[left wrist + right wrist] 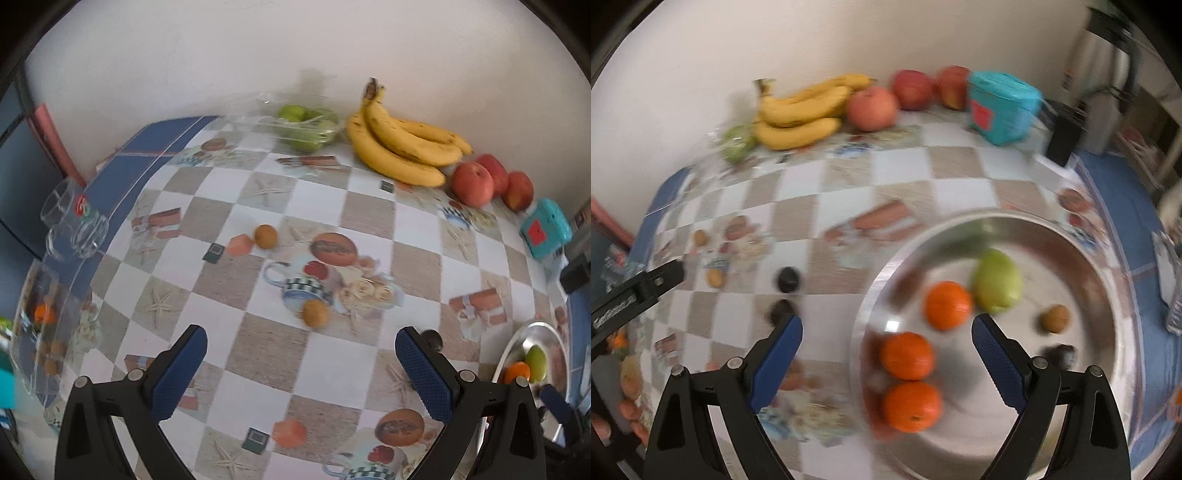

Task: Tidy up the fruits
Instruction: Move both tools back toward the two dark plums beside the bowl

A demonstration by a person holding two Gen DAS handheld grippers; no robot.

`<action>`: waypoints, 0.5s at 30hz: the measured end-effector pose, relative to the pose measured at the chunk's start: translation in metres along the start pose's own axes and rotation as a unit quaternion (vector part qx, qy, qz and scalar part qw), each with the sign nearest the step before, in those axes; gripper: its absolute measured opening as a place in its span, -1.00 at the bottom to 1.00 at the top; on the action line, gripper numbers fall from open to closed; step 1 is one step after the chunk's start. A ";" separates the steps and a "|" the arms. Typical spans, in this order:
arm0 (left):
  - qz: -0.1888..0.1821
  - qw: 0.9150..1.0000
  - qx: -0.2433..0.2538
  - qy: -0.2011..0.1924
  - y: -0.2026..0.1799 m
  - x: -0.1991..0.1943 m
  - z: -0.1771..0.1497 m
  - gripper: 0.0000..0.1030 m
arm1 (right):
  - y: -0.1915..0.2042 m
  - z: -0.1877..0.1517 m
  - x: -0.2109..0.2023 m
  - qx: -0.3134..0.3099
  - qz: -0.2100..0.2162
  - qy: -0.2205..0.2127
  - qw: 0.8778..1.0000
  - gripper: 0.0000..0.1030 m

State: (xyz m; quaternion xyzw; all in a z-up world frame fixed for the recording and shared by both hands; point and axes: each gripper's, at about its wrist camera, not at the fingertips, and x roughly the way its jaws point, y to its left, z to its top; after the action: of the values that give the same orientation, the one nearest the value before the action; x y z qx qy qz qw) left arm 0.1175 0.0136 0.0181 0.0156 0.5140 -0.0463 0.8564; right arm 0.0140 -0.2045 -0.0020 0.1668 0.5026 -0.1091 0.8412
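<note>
My left gripper (301, 341) is open and empty above the checkered table, just short of a small brown fruit (315, 312). A second brown fruit (265, 236) lies farther off. My right gripper (886, 328) is open and empty above the left rim of a metal plate (1082, 243). The plate holds three oranges (908, 355), a green pear (997, 280), a brown fruit (1054, 318) and a dark fruit (1059, 354). Two dark fruits (788, 279) lie on the table left of the plate. The plate also shows in the left wrist view (550, 332).
Bananas (399, 140), red apples (472, 182) and a clear box of green fruit (306, 125) stand along the back wall. A teal box (545, 229) is at the right. A glass mug (74, 221) and a clear container (40, 332) with small fruits stand at the left edge.
</note>
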 end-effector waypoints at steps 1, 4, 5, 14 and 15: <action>-0.005 1.000 -0.009 0.002 0.007 0.001 0.002 1.00 | 0.007 0.000 0.000 -0.006 0.007 -0.002 1.000 0.81; -0.009 1.000 -0.028 0.003 0.024 0.002 0.006 1.00 | 0.027 0.002 0.001 -0.025 0.027 -0.007 0.999 0.81; -0.012 0.999 -0.031 0.003 0.028 0.002 0.007 1.00 | 0.033 0.002 0.002 -0.031 0.032 -0.009 0.999 0.81; -0.039 0.997 -0.067 0.007 0.059 0.013 0.017 0.99 | 0.067 -0.001 0.015 -0.070 0.036 -0.005 0.997 0.81; -0.042 0.997 -0.064 0.007 0.059 0.016 0.017 0.98 | 0.069 -0.002 0.017 -0.074 0.035 -0.004 0.997 0.81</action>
State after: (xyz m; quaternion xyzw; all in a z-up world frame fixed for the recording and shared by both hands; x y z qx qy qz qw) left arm 0.1454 0.0698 0.0112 -0.0608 0.5225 -0.0495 0.8490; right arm 0.0445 -0.1406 -0.0058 0.1215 0.4994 -0.0431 0.8567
